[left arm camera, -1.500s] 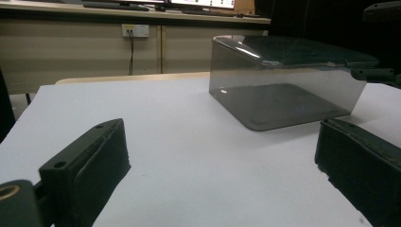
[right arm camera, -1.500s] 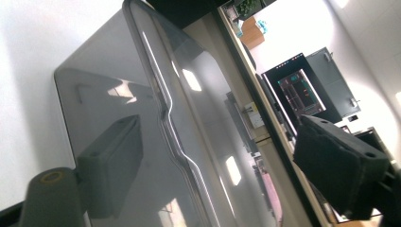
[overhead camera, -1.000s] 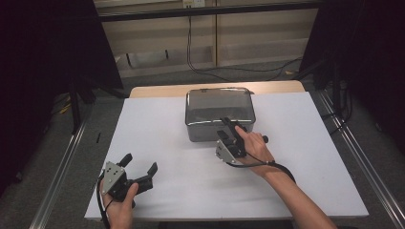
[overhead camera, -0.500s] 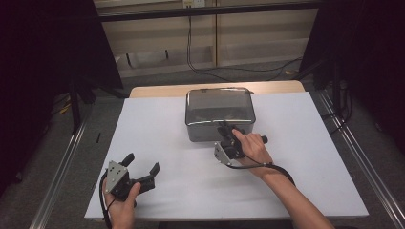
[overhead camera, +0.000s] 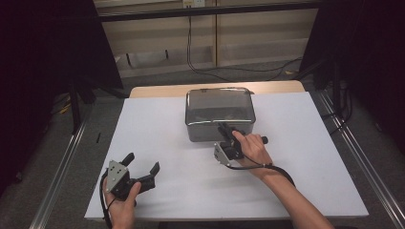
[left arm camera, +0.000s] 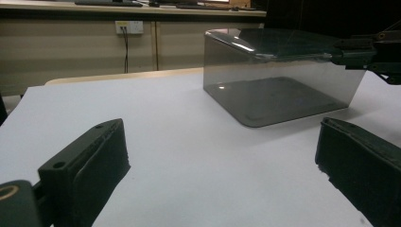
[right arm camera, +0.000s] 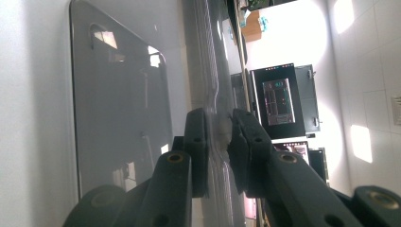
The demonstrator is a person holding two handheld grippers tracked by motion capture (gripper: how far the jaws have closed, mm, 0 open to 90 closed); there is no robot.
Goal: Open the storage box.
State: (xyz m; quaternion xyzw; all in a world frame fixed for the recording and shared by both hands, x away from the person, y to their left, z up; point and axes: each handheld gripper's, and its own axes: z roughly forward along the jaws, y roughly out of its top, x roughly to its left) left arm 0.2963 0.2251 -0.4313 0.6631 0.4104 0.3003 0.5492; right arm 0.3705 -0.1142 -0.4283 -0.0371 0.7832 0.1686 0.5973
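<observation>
While the right gripper, rolled sideways, pinches the steel tray rim at its 6 o'clock edge, seemingly clamped tight, the left gripper rests wide open, empty, at the table's 7 o'clock.

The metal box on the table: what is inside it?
In the high view, the metal box looks open on top, and its shiny inside shows only dark reflections; I cannot tell if anything lies there. The right gripper pinches the near rim and hides that part.
</observation>
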